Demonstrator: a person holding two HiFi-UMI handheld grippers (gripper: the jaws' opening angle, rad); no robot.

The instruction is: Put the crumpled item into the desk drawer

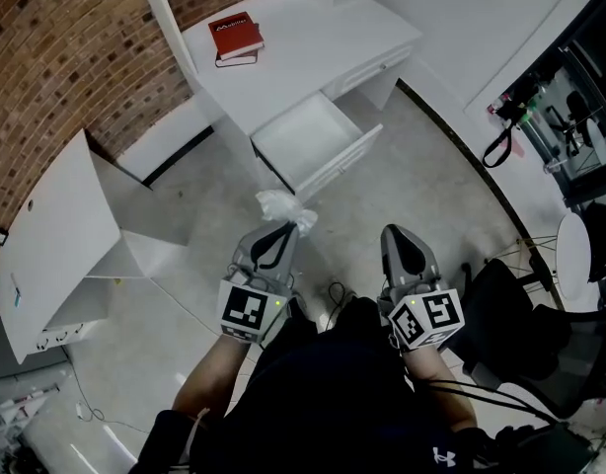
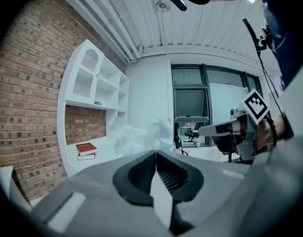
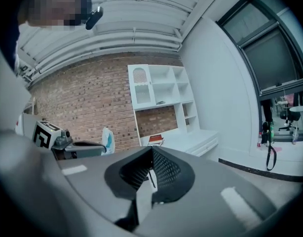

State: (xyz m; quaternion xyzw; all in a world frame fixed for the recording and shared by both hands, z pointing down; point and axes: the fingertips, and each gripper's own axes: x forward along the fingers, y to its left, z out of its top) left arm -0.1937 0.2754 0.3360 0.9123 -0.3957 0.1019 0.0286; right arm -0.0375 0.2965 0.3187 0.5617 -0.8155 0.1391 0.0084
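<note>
A crumpled white plastic item (image 1: 283,206) sticks out from the tip of my left gripper (image 1: 287,227), which is shut on it just short of the open drawer (image 1: 303,134) of the white desk (image 1: 323,42). In the left gripper view the crumpled item (image 2: 141,134) shows as a pale wad beyond the closed jaws of the left gripper (image 2: 155,155). My right gripper (image 1: 396,233) hangs beside it to the right, shut with nothing in it. The right gripper view shows the right gripper (image 3: 151,153) closed and empty, with the crumpled item (image 3: 107,140) off to the left.
A red book (image 1: 235,37) lies on the desk top near the brick wall (image 1: 56,57). A white cabinet (image 1: 56,235) stands at the left. A black chair (image 1: 525,334) is at the right. Cables (image 1: 335,292) lie on the floor near my feet.
</note>
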